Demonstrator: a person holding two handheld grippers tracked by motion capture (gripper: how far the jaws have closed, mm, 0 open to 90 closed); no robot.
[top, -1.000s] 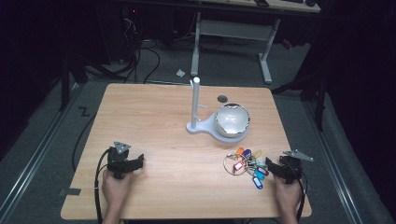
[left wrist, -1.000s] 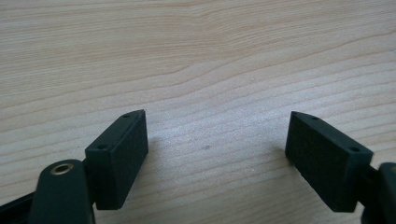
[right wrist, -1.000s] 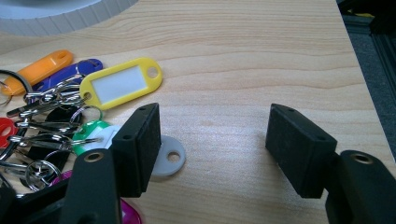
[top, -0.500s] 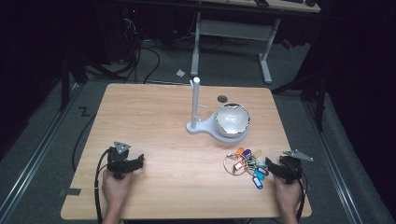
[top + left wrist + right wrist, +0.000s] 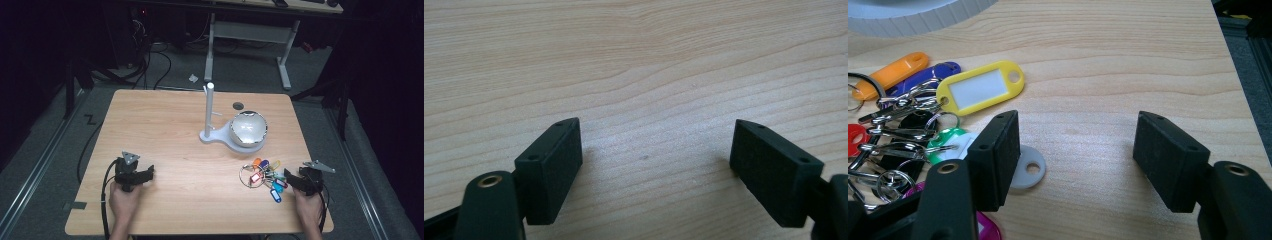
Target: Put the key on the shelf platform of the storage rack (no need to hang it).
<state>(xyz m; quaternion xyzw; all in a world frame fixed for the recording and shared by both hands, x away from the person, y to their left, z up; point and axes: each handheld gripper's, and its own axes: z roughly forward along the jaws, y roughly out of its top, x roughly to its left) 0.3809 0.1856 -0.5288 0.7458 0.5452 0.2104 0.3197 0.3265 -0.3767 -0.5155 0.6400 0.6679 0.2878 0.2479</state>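
A bunch of keys with coloured plastic tags (image 5: 262,173) lies on the wooden table (image 5: 175,125) at the front right, on a metal ring. My right gripper (image 5: 290,178) rests just right of it, open, its left jaw over a grey tag (image 5: 1025,170); a yellow tag (image 5: 980,87), orange tag (image 5: 890,70) and green tag (image 5: 945,140) lie beside it. My left gripper (image 5: 147,173) sits open at the front left on bare wood (image 5: 644,75), with nothing between its fingers.
A white stand with an upright post (image 5: 209,115) and a round silvery bowl (image 5: 248,128) stands mid-table behind the keys. A small dark hole (image 5: 238,106) marks the tabletop behind it. The table's right edge (image 5: 1235,85) is close to my right gripper.
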